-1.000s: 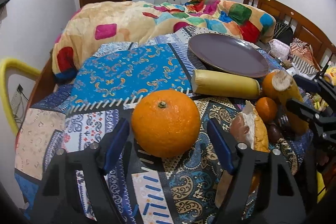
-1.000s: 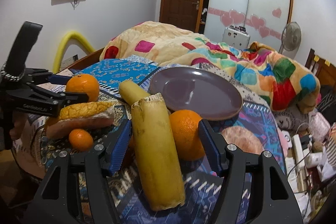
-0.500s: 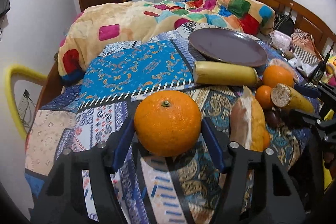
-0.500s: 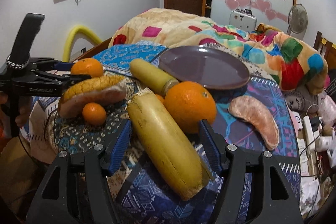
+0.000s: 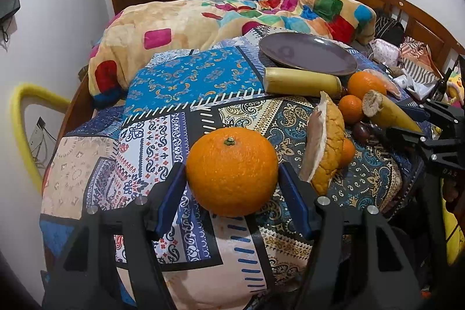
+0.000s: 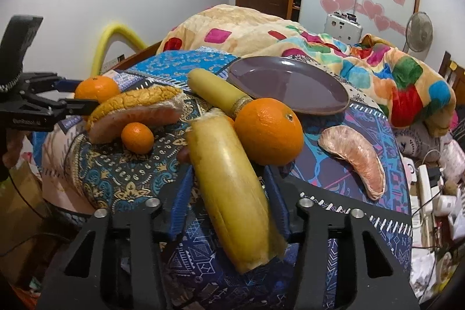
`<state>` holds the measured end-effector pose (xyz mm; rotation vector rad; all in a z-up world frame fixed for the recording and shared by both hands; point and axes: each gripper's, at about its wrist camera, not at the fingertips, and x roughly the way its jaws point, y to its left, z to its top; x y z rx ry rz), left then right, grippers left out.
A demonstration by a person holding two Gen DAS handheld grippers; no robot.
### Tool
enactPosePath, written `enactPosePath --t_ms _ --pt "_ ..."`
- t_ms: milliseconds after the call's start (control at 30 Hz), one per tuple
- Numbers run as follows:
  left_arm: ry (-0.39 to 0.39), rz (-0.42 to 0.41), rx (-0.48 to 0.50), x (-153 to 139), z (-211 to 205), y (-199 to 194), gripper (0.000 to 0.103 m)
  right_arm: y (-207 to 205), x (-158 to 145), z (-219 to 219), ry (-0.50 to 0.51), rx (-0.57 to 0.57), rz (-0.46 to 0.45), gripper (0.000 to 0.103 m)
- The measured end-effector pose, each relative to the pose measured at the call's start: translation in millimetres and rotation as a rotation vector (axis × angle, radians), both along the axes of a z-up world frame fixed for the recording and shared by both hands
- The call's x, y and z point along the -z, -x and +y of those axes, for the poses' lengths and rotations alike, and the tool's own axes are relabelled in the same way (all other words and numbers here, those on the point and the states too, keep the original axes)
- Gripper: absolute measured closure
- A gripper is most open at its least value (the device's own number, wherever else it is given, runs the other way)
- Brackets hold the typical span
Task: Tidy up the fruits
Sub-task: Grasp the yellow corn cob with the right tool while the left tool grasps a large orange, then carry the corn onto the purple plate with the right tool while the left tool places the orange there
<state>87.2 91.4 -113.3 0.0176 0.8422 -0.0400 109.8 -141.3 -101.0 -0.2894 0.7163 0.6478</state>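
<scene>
With the left hand-held gripper (image 5: pixel 232 188) pinching the orange (image 5: pixel 231 171) and the right (image 6: pixel 228 193) pinching the banana (image 6: pixel 229 188), we carry both level toward the plate (image 6: pixel 286 84), easing off only once they rest.

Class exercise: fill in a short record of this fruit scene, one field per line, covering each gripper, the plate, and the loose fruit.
left gripper: closed on large orange
right gripper: closed on yellow stalk piece
plate: purple, nothing on it
second stalk piece: lying beside the plate
other orange: touching the held stalk piece
small tangerine: on the cloth
peeled pomelo segment: lying apart
</scene>
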Motion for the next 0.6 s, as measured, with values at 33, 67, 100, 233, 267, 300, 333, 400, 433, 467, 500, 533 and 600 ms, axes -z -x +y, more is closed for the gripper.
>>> enactPosePath --t_ms 33,67,100,233,267,300,333,400,433,467,500,533,600 --pt "0.000 -0.001 0.000 -1 -1 -1 0.038 0 -1 -1 -0.003 0.000 0.003 0.064" --pt "0.002 -0.003 0.000 -2 -2 -1 0.039 1 -2 -2 -0.006 -0.002 0.007 0.065" --pt "0.002 -0.006 0.002 -4 -3 -1 0.039 1 -3 -3 -0.006 -0.001 0.007 0.065" --pt "-0.006 -0.040 0.006 -15 -9 0 0.039 4 -7 -7 -0.010 0.014 -0.003 0.066" --pt "-0.005 -0.046 0.007 -17 -10 0 0.039 4 -10 -9 -0.019 0.023 -0.009 0.066" --pt "-0.002 -0.052 0.008 -20 -10 0 0.039 4 -12 -11 -0.026 0.030 -0.014 0.067" --pt "-0.001 -0.059 0.009 -23 -12 -1 0.039 4 -15 -13 -0.032 0.036 -0.021 0.067" --pt "0.001 -0.080 0.012 -30 -16 -2 0.039 4 -23 -17 -0.047 0.053 -0.040 0.067" --pt "0.003 -0.089 0.015 -34 -18 -4 0.040 3 -27 -20 -0.055 0.060 -0.050 0.067" --pt "0.005 -0.097 0.017 -36 -20 -5 0.040 2 -31 -22 -0.062 0.069 -0.059 0.067" --pt "0.009 -0.105 0.018 -39 -21 -6 0.040 1 -34 -24 -0.066 0.075 -0.069 0.067" --pt "0.013 -0.113 0.021 -42 -23 -8 0.040 0 -37 -25 -0.072 0.083 -0.079 0.068" --pt "0.021 -0.130 0.026 -48 -27 -12 0.040 0 -44 -29 -0.087 0.098 -0.099 0.068"
